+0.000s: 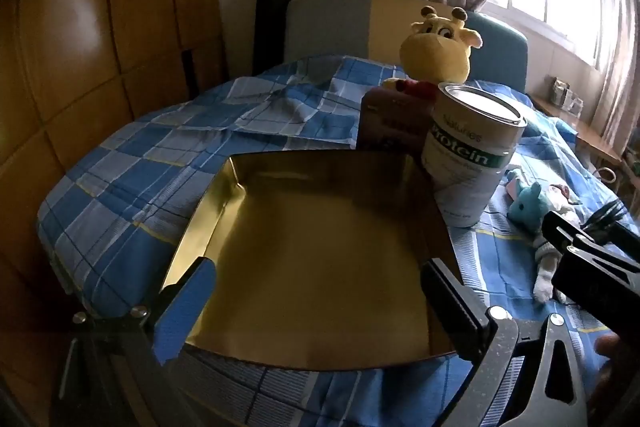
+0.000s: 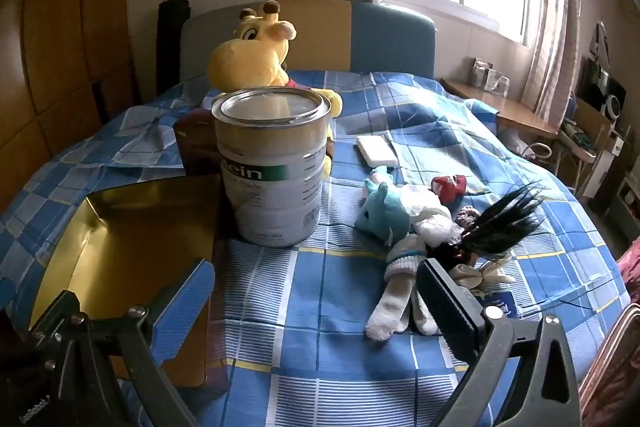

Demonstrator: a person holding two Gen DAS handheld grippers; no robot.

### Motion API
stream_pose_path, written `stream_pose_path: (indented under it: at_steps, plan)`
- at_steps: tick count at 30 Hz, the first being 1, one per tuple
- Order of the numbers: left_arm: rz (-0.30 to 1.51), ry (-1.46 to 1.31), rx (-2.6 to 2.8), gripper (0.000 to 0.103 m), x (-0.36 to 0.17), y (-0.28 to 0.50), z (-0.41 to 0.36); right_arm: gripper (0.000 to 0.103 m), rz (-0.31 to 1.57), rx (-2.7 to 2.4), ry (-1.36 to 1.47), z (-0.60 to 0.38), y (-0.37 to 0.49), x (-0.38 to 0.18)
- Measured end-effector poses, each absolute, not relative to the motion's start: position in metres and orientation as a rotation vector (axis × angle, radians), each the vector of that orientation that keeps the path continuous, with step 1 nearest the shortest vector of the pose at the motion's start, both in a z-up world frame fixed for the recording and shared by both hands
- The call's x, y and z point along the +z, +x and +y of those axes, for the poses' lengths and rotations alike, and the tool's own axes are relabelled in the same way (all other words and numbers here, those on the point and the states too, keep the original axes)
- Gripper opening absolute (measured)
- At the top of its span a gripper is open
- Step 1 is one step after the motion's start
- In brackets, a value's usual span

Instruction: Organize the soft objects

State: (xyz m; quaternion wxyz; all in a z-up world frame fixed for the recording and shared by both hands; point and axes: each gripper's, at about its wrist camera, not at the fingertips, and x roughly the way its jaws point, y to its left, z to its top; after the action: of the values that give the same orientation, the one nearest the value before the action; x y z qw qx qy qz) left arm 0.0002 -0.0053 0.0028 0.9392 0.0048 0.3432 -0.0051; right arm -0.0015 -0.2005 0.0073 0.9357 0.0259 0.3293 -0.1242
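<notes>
A shallow gold box (image 1: 312,247) lies open on the blue checked bed, and my left gripper (image 1: 316,299) hangs open over its near part with nothing between the fingers. In the right wrist view the gold box (image 2: 120,247) sits at the left. My right gripper (image 2: 316,291) stands open above bare bedcover. Just right of it lies a heap of soft things: a blue plush animal (image 2: 382,209), a white sock (image 2: 394,295), a dark feathery tuft (image 2: 504,223) and a small red toy (image 2: 450,185). The blue plush (image 1: 528,201) also shows in the left wrist view.
A white protein tin (image 2: 276,167) stands upright beside the box, a brown carton (image 2: 196,147) behind it. A yellow giraffe plush (image 2: 256,51) leans at the headboard. A white flat pad (image 2: 376,149) lies further back. Wooden wardrobe at left, a desk (image 2: 512,111) and window at right.
</notes>
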Motion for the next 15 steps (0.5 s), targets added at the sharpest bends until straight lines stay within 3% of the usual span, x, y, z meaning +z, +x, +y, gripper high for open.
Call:
stream_pose_path:
  at_steps: [15]
  plan:
    - [0.694, 0.03, -0.06, 0.103, 0.006, -0.001, -0.023, 0.103, 0.678, -0.301, 0.067, -0.214, -0.001, 0.004]
